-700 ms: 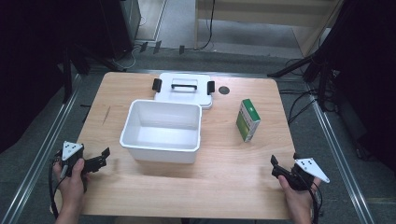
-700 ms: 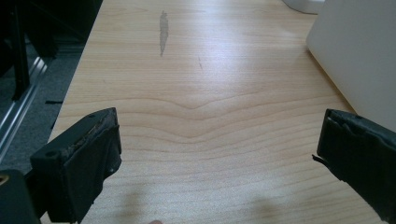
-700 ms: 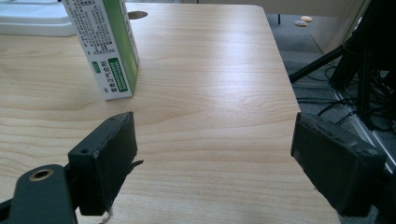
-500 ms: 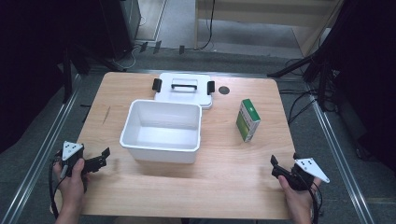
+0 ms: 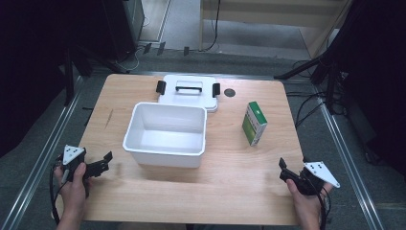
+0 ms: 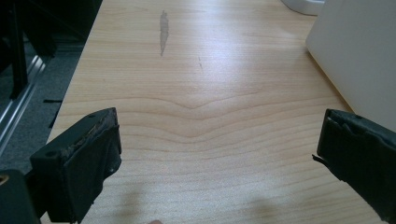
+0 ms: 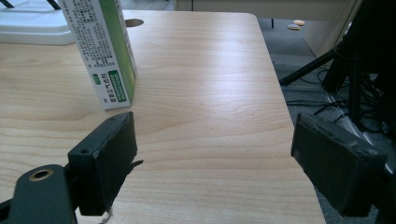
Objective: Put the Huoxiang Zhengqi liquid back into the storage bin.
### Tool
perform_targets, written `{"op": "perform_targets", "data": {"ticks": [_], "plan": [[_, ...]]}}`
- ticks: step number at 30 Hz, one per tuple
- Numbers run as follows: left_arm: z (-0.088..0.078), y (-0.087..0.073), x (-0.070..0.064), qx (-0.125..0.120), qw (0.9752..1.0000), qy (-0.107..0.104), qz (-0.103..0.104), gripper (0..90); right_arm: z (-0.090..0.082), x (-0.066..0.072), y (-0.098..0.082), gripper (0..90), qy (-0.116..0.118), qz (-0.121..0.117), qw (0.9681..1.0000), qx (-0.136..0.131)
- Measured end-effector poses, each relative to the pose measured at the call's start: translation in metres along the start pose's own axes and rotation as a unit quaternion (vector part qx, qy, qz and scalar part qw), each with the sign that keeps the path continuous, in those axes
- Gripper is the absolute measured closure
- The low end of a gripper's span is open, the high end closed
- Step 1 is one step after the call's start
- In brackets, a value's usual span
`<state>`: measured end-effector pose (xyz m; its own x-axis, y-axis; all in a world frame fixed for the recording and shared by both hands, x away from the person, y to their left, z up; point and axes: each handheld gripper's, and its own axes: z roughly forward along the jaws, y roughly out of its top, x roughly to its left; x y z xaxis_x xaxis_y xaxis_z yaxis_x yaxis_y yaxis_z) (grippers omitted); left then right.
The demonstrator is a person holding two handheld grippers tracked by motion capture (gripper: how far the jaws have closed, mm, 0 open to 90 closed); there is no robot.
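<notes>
Both grippers rest spread apart and empty. The green carton [image 7: 105, 51] stands just ahead-left of the right gripper [image 5: 293, 175]; it probably goes into the white bin [image 5: 166, 133] beside the left gripper [image 5: 98, 165], so square up first.

One overhead camera, two low ones riding the grippers

The high view looks forward and down over the whole counter [image 5: 230, 191]; gripper views skim its surface (close), the right sharing the green carton [image 7: 100, 51].

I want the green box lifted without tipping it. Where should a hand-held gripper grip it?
Probably across the two broad faces of the green box, in its upper half. It stands upright and narrow, so the right hand-held gripper, jaws open, could come from the near side.
</notes>
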<state>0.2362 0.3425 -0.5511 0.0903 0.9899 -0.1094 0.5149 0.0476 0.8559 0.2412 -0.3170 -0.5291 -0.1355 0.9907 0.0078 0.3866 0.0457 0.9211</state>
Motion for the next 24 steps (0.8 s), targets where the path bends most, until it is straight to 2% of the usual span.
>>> {"op": "perform_targets", "data": {"ticks": [5,8,19,23,24], "plan": [[0.0,0.0,0.0,-0.001,1.0,0.001,0.0,0.2,0.001,0.005,0.004,14.2,0.001,-0.02,0.9998,0.004],[0.0,0.0,-0.001,-0.001,1.0,0.002,0.0,0.2,0.001,0.009,0.007,14.3,0.009,-0.028,0.9995,0.01],[0.0,0.0,0.001,0.0,1.0,-0.004,-0.004,0.2,0.002,0.014,0.022,14.7,0.02,-0.032,0.9987,0.033],[0.0,0.0,0.001,0.0,1.0,-0.003,-0.003,0.2,0.002,0.015,0.031,14.7,0.024,-0.04,0.9982,0.037],[0.0,0.0,0.001,0.0,1.0,-0.003,-0.003,0.2,0.002,0.015,0.037,14.7,0.025,-0.049,0.9978,0.039]]}}
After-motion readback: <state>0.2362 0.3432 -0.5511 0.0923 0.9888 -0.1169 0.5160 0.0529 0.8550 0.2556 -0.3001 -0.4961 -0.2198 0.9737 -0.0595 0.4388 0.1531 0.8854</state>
